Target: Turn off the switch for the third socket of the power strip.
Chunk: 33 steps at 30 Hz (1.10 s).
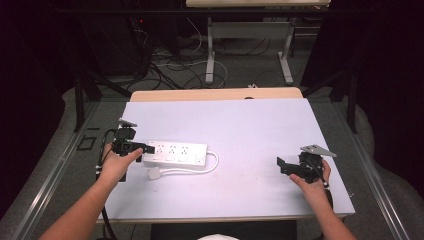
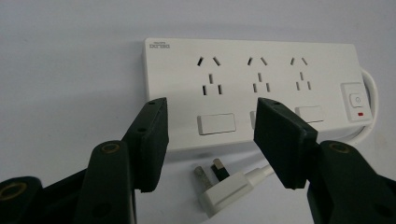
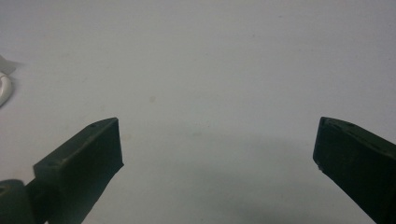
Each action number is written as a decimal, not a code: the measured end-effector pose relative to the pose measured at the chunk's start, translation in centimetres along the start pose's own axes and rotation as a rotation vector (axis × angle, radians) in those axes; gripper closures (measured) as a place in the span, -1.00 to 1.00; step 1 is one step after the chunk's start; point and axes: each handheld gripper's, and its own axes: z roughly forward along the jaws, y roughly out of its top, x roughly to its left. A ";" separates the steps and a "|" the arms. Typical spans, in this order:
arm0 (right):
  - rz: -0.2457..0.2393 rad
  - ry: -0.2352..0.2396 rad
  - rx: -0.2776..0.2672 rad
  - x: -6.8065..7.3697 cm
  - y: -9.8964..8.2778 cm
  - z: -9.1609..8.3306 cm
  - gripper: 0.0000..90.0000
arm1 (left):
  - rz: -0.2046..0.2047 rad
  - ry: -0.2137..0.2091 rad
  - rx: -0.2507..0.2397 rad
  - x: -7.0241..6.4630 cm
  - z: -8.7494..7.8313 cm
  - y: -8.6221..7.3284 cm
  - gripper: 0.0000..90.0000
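Observation:
A white power strip with three socket groups and a switch lies left of the table's middle, its cord looping round its right end. The cord's white plug lies loose on the mat just in front of the strip. My left gripper is at the strip's left end. In the left gripper view its jaws stand partly open, with the strip beyond them, the plug below the gap and nothing pinched. My right gripper rests at the right, wide open over bare mat.
The pale mat covers the table, and a strip of wooden top shows along its far edge. Beyond stand a desk's metal legs and tangled floor cables. A dark frame post rises at the left.

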 end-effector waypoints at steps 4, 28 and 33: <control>0.001 0.003 0.005 0.0 0.0 0.0 -0.98 | -0.017 -0.016 0.029 -0.1 0.3 0.2 0.06; -0.001 0.009 0.009 -0.1 0.0 0.0 -0.98 | -0.022 0.032 0.093 -0.6 2.2 0.7 0.69; -0.008 0.010 0.010 -0.1 0.0 0.0 -0.98 | -0.018 0.038 0.110 -0.5 2.4 0.8 0.77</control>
